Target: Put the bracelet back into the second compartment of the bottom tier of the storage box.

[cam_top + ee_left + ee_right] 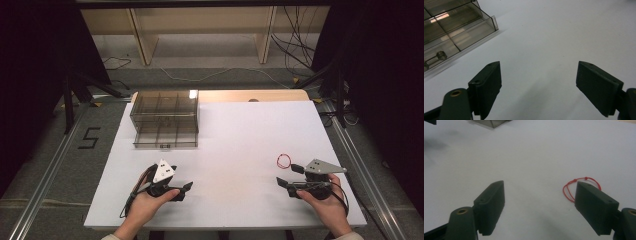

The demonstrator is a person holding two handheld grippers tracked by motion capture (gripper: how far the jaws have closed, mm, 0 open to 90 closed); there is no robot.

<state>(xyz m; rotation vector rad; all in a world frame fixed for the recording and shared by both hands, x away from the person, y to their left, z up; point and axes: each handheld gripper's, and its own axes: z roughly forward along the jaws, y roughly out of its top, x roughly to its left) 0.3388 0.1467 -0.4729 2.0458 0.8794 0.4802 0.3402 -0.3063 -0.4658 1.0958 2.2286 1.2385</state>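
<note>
Nothing looks done yet: the thin red string loop lies untouched near the white worktop's right edge, just beside the empty, wide-open right hand-held gripper, while the left hand-held gripper also gapes empty, the smoky clear-plastic compartment organiser waiting at the far-left corner.

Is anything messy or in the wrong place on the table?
Nothing looks spilled or broken. The red string loop lies loose on the white table, beside the open right gripper, far from the clear drawer box. The left gripper is open too.
</note>
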